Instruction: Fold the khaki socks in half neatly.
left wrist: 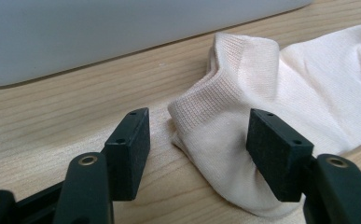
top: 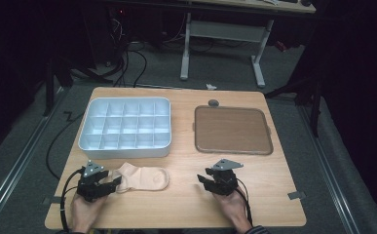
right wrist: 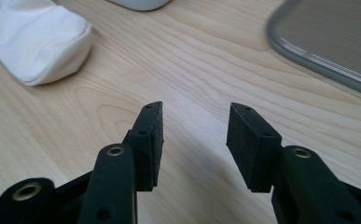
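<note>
A pale peach ankle sock [top: 144,178] lies flat on the wooden table near its front edge, cuff toward the left. My left gripper [top: 115,184] sits at that cuff. In the left gripper view the ribbed cuff of the sock [left wrist: 271,93] lies between the spread jaws of the left gripper [left wrist: 199,140]. One pad rests against the fabric and the other stands apart from it. My right gripper [top: 203,178] hovers over bare wood to the right of the sock's toe. The right gripper [right wrist: 194,126] is open with nothing between its pads, and the sock's toe [right wrist: 33,42] is at the upper left.
A white box [top: 125,146] divided into several compartments stands behind the sock at the left; its wall [left wrist: 75,32] is close to the left gripper. A brown tray with a grey rim [top: 232,129] lies at the right rear. Bare wood lies between the two grippers.
</note>
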`<state>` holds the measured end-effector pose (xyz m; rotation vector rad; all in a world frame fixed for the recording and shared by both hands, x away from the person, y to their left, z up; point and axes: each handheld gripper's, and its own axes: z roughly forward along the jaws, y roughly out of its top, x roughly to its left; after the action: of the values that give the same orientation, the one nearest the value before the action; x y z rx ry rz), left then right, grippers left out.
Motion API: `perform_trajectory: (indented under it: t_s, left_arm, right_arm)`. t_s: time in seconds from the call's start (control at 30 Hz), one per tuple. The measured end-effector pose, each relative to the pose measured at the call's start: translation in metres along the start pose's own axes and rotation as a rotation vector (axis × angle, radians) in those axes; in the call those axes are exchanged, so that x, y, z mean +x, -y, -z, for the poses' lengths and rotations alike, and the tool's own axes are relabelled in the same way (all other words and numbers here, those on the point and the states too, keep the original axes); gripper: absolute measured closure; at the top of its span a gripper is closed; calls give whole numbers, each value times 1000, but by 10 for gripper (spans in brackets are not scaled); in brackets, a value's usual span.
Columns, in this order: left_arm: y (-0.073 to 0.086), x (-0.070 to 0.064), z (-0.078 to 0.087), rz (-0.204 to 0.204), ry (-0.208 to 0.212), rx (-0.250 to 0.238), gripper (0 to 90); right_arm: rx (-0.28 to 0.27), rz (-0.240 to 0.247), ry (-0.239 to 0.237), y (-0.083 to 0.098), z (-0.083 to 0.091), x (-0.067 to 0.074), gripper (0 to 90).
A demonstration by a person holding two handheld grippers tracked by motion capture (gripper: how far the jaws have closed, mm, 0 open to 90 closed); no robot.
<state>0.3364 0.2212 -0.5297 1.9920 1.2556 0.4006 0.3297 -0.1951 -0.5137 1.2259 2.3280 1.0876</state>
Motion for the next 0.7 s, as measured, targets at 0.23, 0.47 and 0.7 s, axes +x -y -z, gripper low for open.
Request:
perform_trajectory:
  t_s: [0.23, 0.47, 0.7]
  left_arm:
    - [-1, -1, -2, -14, -13, 4, 414]
    - [-1, -4, -3, -19, -24, 11, 426]
    - [-2, -6, -3, -36, -31, 16, 446]
  right_arm:
    - [10, 58, -59, -11, -14, 24, 556]
    - [4, 96, -101, -24, -25, 43, 553]
    - [0, 103, -136, -31, -38, 57, 548]
